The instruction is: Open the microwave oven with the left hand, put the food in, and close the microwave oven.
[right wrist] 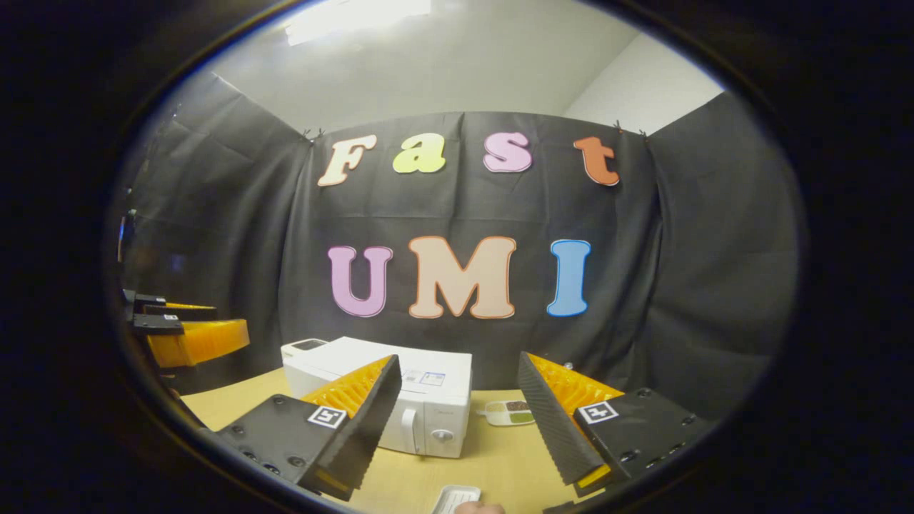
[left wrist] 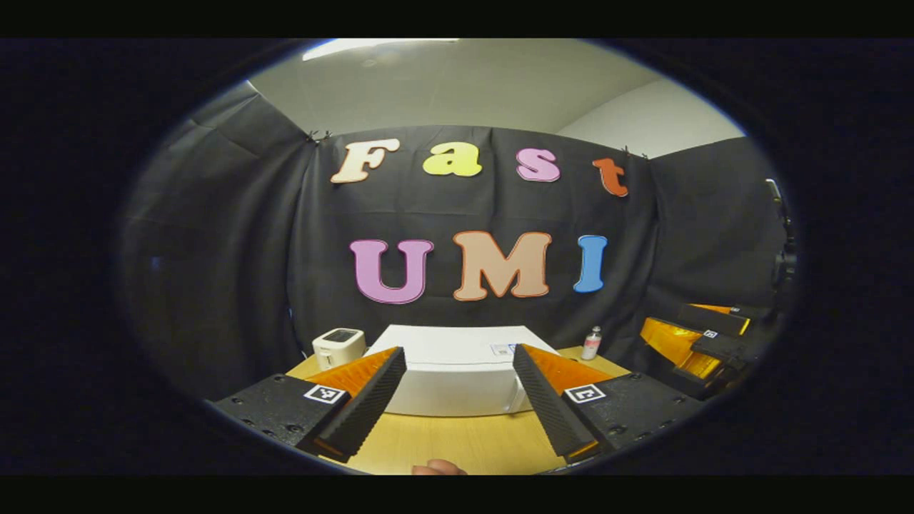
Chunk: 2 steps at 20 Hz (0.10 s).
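A: Left gripper [left wrist: 457, 382] is up over the wooden table [left wrist: 457, 442], fingers spread wide apart with nothing between them. The white microwave [left wrist: 457, 371] sits square ahead, showing right in the gap between the fingers, door shut as far as I can make out.

B: And from the right gripper view, the right gripper [right wrist: 457, 400] is the same story: fingers well apart, holding nothing. The microwave [right wrist: 400, 400] shows at an angle here, its handle [right wrist: 409, 430] and a round knob [right wrist: 442, 435] on the front face.

A: Where's the food?

B: A small tray of food [right wrist: 508, 412] lies on the table [right wrist: 493, 464] just to the right of the microwave, near the back cloth. There's also a white tray [right wrist: 455, 498] at the very bottom edge, with a fingertip [right wrist: 480, 508] poking in beside it.

A: I've got a fingertip [left wrist: 438, 468] at my bottom edge too. A small white appliance [left wrist: 338, 346] stands left of the microwave at the back, and a little bottle [left wrist: 591, 343] stands to its right.

B: The other gripper [right wrist: 182, 332] hangs off at my far left, clear of the table.

A: And its partner [left wrist: 703, 343] shows at my far right, likewise raised.
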{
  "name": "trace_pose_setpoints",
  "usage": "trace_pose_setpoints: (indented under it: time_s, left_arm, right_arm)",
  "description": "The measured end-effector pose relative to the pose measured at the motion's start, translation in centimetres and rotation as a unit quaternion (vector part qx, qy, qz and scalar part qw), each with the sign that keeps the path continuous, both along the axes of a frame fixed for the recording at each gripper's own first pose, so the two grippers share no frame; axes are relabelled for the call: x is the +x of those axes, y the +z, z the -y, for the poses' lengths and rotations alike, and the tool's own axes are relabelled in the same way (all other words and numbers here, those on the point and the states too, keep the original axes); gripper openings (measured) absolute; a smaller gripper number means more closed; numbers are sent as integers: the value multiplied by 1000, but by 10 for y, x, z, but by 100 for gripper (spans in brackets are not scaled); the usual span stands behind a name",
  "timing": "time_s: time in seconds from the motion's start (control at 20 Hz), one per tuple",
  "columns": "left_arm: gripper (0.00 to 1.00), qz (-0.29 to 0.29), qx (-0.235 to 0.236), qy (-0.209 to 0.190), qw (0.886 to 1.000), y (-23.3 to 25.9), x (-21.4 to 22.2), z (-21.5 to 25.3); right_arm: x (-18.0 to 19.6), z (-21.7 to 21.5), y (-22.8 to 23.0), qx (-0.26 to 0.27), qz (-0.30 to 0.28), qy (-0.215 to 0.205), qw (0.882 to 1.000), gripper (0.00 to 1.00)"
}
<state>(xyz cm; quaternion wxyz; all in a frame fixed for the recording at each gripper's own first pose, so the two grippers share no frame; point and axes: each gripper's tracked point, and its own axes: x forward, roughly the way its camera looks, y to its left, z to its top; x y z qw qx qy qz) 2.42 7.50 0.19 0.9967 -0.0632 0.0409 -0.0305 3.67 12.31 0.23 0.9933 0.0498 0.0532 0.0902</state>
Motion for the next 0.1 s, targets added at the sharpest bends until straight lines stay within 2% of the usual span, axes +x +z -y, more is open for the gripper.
trace_pose_setpoints:
  time_s: [0.05,0.1]
  left_arm:
    - [96,0,1,-1,1000,0,-1,0]
    - [94,0,1,0,1000,0,0,0]
  right_arm:
    - [-2,-1,-1,1,-1,1,1000,100]
    - [-2,-2,-1,1,-2,1,1000,95]
